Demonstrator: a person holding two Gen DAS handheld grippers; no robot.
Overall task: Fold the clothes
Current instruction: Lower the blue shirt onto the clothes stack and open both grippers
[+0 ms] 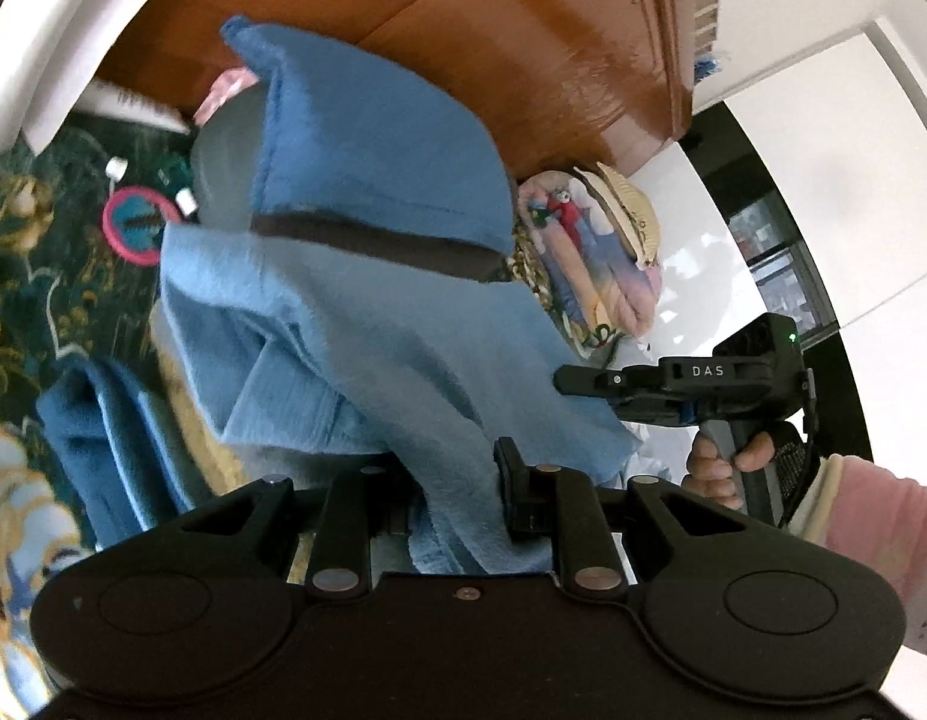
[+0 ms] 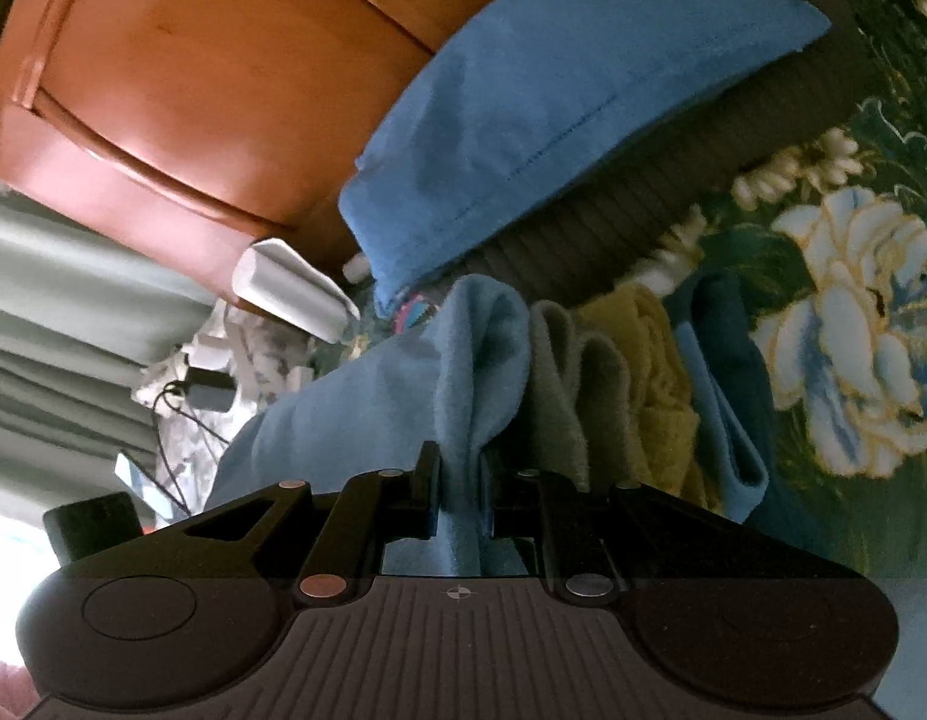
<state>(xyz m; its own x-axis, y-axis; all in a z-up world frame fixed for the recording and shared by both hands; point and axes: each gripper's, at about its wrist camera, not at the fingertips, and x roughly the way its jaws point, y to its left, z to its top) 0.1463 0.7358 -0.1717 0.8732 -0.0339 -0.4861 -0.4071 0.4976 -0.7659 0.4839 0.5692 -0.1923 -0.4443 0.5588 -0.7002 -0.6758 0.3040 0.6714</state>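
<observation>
A light blue fleece garment (image 1: 355, 348) hangs stretched between both grippers above the bed. My left gripper (image 1: 457, 462) is shut on one edge of it, and the cloth drapes over and hides its left finger. In the left wrist view, my right gripper (image 1: 562, 381), held by a hand (image 1: 715, 468), pinches the garment's far edge. Seen in the right wrist view, the right gripper (image 2: 460, 468) is shut on a bunched fold of the garment (image 2: 355, 420). Beyond it lie folded clothes (image 2: 643, 372) in grey, yellow and dark blue.
A blue pillow (image 2: 553, 90) leans on a dark brown one against the wooden headboard (image 2: 193, 90). The green floral bedspread (image 2: 853, 312) lies to the right. A folded quilt (image 1: 583, 276) with a straw hat (image 1: 631, 210) sits by the headboard. A white box (image 2: 295, 291) and a charger (image 2: 208, 390) lie near grey curtains.
</observation>
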